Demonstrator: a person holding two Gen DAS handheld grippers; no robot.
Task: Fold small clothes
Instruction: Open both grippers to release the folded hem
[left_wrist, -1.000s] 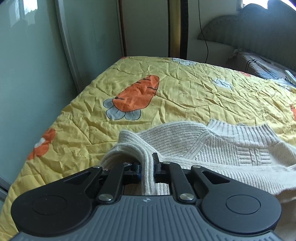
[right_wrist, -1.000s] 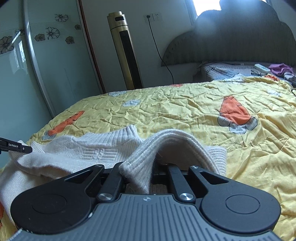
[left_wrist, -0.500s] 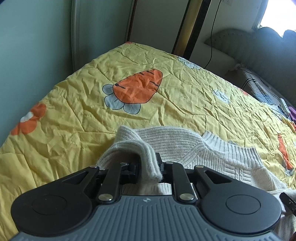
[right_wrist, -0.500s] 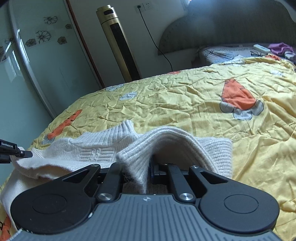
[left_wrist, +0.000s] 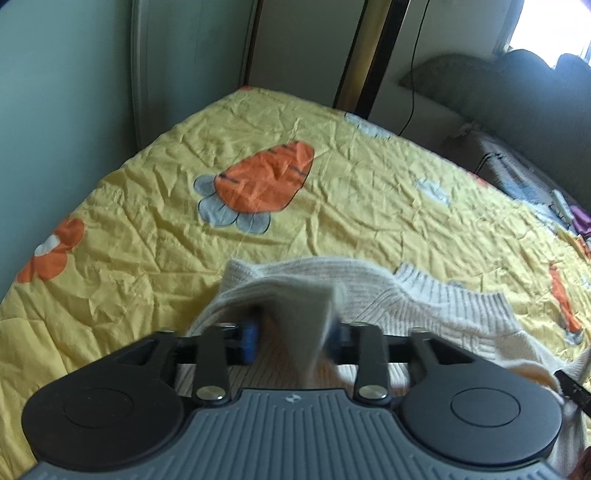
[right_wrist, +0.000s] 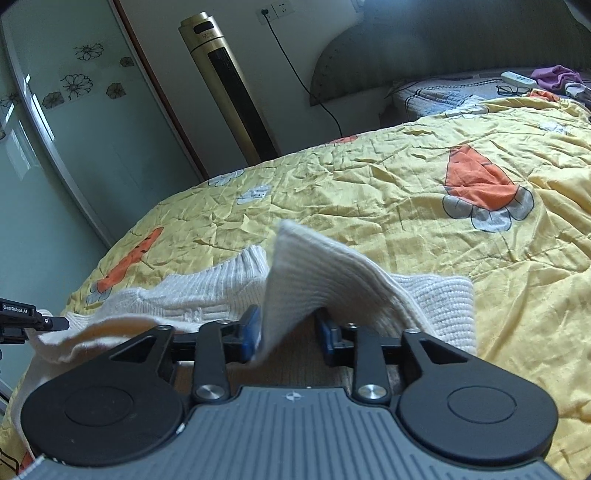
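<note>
Right wrist: "GenRobot.AI" on left tool (right_wrist: 55, 324).

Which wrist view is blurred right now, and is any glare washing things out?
Left wrist: the cream sweater between the opening left gripper smears with motion; the window blows out. Right wrist: sharp, only reflections on the glass door.

Home bedroom. Bed under a crumpled yellow quilt (right_wrist: 369, 206) with carrot prints; padded headboard (right_wrist: 424, 48) at 1 o'clock. Gold tower fan (right_wrist: 229, 85) at 11 o'clock, wall socket (right_wrist: 275, 8) above. Flower-decal sliding wardrobe door (right_wrist: 74, 122) at 10 o'clock.
</note>
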